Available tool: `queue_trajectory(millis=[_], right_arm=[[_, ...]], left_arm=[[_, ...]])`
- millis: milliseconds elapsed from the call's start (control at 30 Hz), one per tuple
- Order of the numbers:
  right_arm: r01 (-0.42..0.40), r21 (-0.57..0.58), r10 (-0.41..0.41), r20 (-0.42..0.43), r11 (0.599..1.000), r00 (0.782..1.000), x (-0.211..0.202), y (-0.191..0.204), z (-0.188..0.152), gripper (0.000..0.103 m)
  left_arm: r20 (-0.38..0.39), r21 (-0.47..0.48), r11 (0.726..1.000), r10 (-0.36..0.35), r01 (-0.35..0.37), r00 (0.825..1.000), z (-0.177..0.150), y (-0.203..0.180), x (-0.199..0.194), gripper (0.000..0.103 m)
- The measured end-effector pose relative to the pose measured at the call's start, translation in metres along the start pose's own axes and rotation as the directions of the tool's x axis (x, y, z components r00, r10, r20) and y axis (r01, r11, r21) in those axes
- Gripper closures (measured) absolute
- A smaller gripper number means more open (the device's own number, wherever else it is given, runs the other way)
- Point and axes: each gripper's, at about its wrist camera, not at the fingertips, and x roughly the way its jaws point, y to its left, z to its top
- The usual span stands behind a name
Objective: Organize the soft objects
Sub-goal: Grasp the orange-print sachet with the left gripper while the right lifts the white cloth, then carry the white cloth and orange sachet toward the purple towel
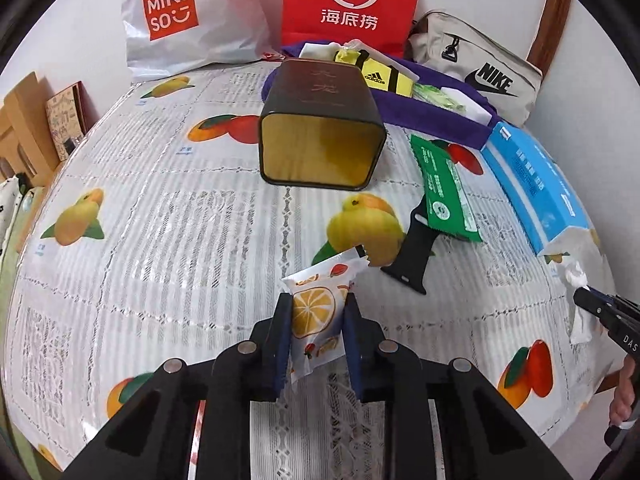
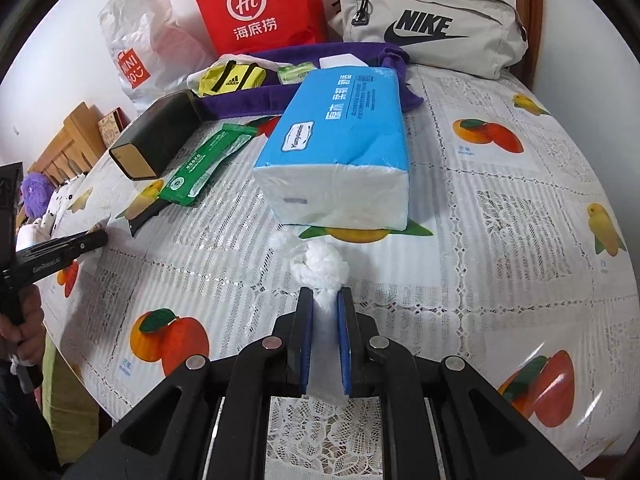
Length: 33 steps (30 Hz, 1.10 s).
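White crumpled tissue (image 2: 323, 270) sits clenched between the pads of the right gripper (image 2: 325, 300), just near of the blue tissue pack (image 2: 340, 128). On the left, the left gripper (image 1: 318, 304) grasps an orange-print sachet (image 1: 316, 312) above the fruit-patterned tablecloth (image 1: 160, 220); a dark tin (image 1: 320, 132) lies on its side farther away.

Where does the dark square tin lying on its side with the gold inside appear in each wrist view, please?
Left wrist view: the dark square tin lies upper centre, its open gold mouth facing the camera, left of the green flat packet.
Right wrist view: the tin lies at left, mouth towards lower left, the same green packet just right of it.
Shared landmark: the red paper bag standing behind.
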Motion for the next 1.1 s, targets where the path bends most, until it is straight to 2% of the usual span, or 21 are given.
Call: queue_trajectory(millis=[233,433,733,1100], right_arm=[[0.009,0.004,-0.009,0.000,1.000,1.000,-0.009,0.000,0.010,0.091],[-0.015,-0.014,0.016,0.026,1.000,1.000,-0.024,0.006,0.024,0.091],[-0.052,-0.023,0.053,0.083,0.998,0.995,-0.045,0.012,0.057,0.091],[-0.051,-0.055,0.058,0.125,0.997,0.990,-0.045,0.011,0.110,0.091]], left_arm=[[-0.005,-0.013,1.000,-0.022,0.022,1.000,0.009,0.001,0.000,0.080],[0.017,-0.019,0.999,-0.046,0.047,0.999,0.022,0.004,-0.012,0.080],[0.067,-0.004,0.999,-0.045,0.045,0.997,0.058,0.001,-0.032,0.080],[0.143,0.010,0.999,-0.034,0.033,0.989,0.110,-0.006,-0.049,0.080]])
